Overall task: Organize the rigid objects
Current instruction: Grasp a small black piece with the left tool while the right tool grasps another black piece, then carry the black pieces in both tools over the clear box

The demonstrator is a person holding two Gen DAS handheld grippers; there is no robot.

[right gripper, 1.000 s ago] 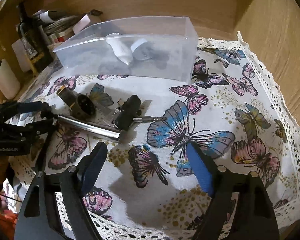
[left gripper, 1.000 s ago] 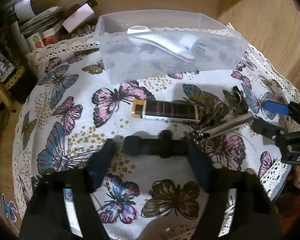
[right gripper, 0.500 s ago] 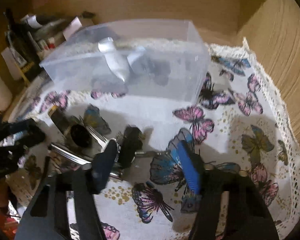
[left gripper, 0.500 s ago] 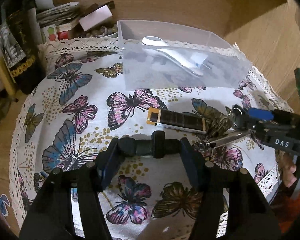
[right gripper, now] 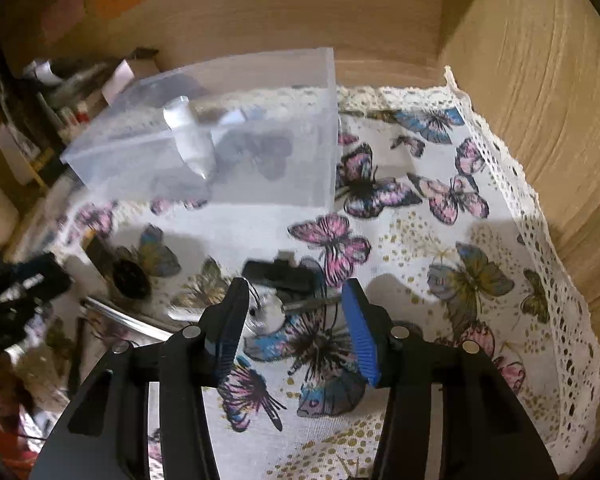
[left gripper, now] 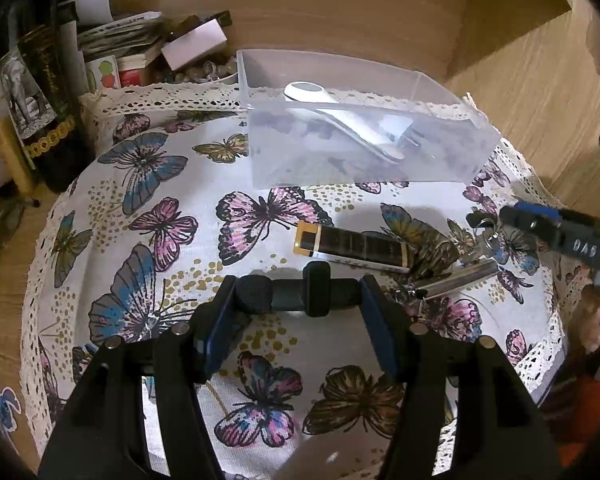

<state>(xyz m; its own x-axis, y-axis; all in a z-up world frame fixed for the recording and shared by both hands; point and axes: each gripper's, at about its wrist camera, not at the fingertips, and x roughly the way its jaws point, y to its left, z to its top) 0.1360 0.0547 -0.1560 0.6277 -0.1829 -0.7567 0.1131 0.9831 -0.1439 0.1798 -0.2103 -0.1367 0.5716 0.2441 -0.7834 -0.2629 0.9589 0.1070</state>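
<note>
Two sets of jaws are mine. My left gripper (left gripper: 300, 300) is clamped end to end on a short black dumbbell-shaped bar (left gripper: 298, 296), held over the butterfly-print cloth (left gripper: 156, 216) covering the counter. My right gripper (right gripper: 296, 312) has its jaws parted, low over a small black clip-like piece (right gripper: 278, 272) and a shiny metal ring (right gripper: 266, 312); nothing is gripped between them. Just beyond the black bar lies a flat dark rectangular stick with a gold end (left gripper: 352, 246), and beside it on the right a silver metal tube (left gripper: 452, 280). Farther back stands the clear plastic box (left gripper: 456, 148), holding a white elongated handle-shaped object (left gripper: 340, 120). Bottles and cartons (left gripper: 44, 92) crowd the far left.
</note>
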